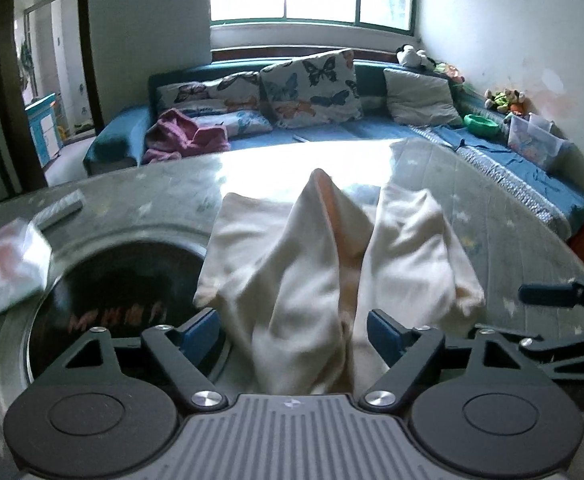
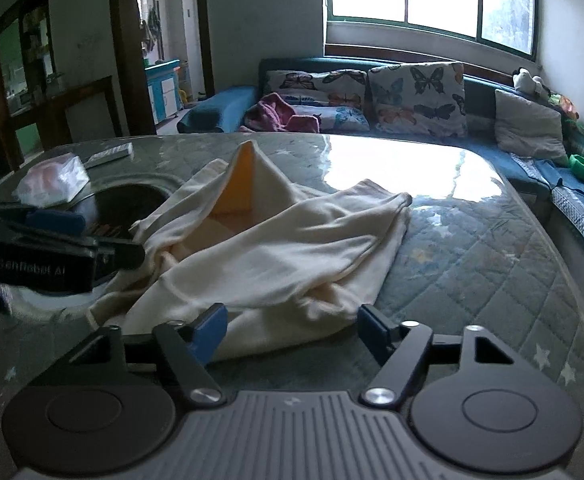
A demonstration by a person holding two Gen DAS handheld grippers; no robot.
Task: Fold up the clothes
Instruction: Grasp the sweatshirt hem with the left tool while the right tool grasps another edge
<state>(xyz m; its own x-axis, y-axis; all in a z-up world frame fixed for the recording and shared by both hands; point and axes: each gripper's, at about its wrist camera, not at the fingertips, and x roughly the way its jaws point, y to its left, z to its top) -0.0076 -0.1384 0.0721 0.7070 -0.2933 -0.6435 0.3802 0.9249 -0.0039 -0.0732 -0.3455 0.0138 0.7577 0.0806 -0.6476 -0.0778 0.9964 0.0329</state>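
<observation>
A cream garment [image 1: 292, 264] lies crumpled on the glass-topped table [image 1: 492, 208], one part peaked up and showing an orange lining. My left gripper [image 1: 292, 334] is open, its blue pads on either side of the cloth's near end, with cloth bunched between the jaws. In the right wrist view the same garment [image 2: 276, 248] spreads across the table [image 2: 472, 264]. My right gripper [image 2: 292, 332] is open at the cloth's near edge, not closed on it. The left gripper [image 2: 84, 240] shows at the left, touching the cloth.
A round dark recess [image 1: 124, 292] is set in the table left of the garment. A plastic tissue pack [image 1: 4, 268] and a remote [image 1: 60, 208] lie at far left. A blue sofa [image 1: 332, 128] with butterfly cushions and a pink garment stands behind.
</observation>
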